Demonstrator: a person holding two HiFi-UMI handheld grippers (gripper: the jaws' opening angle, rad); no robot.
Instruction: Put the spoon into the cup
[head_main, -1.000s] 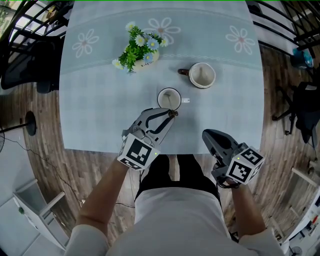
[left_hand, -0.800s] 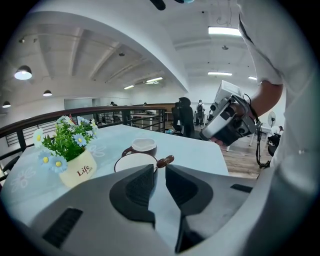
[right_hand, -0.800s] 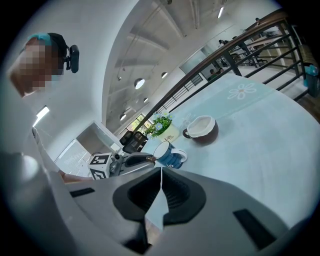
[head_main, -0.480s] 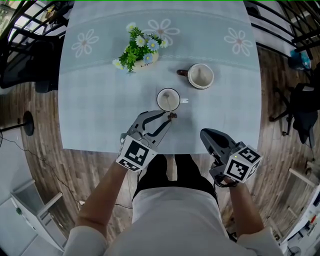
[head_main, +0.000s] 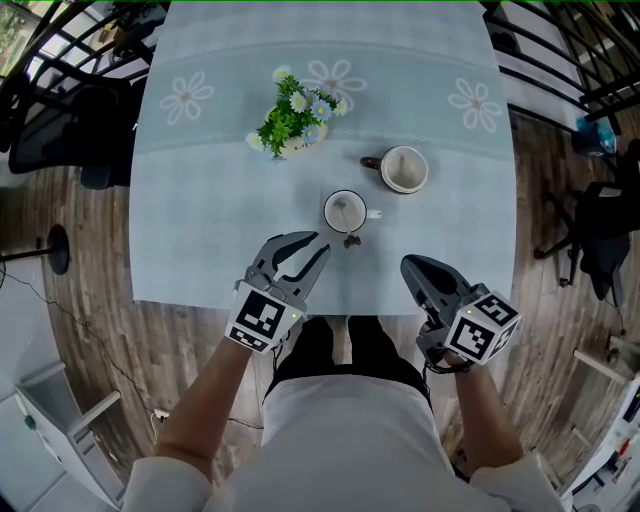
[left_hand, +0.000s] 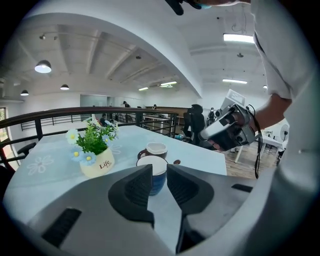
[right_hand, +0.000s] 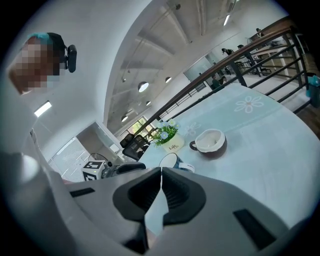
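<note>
left claw (head_main: 317, 243) spread, empty | right claw (head_main: 410, 268) pressed together, empty | spoon (head_main: 352, 240) apparently leaning in blue cup (head_main: 327, 213) on bench (head_main: 200, 220) | risk: overhanging handle could be clipped by the nearby left claw, cup toppled

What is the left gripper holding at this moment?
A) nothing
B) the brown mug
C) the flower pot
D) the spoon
A: the left gripper has its jaws apart with nothing between them; the blue cup only shows through the gap, standing farther off.
</note>
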